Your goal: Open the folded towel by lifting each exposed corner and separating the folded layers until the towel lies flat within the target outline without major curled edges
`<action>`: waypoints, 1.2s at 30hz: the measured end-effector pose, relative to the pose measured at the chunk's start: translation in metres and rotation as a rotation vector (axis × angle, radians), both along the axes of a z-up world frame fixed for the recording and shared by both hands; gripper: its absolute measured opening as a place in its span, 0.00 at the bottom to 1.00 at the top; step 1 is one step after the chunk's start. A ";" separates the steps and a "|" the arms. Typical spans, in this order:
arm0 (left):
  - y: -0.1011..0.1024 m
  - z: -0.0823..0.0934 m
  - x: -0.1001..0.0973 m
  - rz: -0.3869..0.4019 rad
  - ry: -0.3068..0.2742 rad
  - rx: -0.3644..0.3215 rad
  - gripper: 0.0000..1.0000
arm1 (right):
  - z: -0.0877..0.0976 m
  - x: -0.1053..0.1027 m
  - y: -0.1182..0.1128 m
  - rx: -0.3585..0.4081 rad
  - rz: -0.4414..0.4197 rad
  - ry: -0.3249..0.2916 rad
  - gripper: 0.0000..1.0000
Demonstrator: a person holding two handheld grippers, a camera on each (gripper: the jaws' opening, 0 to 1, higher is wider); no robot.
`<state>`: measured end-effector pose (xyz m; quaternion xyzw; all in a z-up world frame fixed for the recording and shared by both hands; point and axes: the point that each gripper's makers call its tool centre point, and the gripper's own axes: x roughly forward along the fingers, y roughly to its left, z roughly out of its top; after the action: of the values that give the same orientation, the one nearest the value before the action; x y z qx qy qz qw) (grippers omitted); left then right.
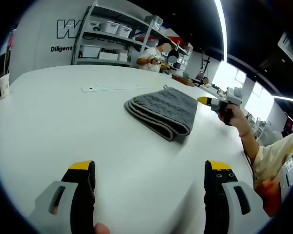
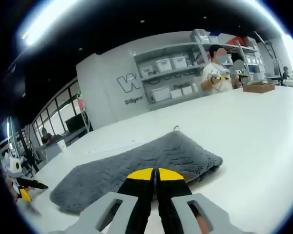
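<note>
Left gripper view, one folded grey towel (image 1: pixel 163 111), two hand-held grippers, one table (image 1: pixel 63 131)

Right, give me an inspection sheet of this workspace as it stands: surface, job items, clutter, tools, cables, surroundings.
Surface: white table, bare around the work.
Job's things: grey towel, folded, layered fold edge facing the left tool, small hanging loop at its far edge; no target outline seen.
Clutter: flat white strip beyond the towel; white cup at the table's edge.
Grippers: left tool open, short of the towel; right tool shut, tips at the towel's near edge, whether on cloth I cannot tell.
Cables: nothing seen.
Surroundings: shelving with white bins against a lettered wall; a person working beside it; windows to one side.
</note>
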<state>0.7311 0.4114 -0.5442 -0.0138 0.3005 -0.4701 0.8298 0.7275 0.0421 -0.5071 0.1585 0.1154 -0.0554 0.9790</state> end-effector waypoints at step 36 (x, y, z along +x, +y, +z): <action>-0.007 0.007 -0.005 -0.016 -0.034 -0.029 0.92 | -0.016 0.007 0.066 -0.336 0.316 0.182 0.99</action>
<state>0.7265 0.4049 -0.5374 -0.0156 0.2797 -0.4814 0.8306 0.7345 0.1083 -0.5235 -0.0323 0.2155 0.0660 0.9737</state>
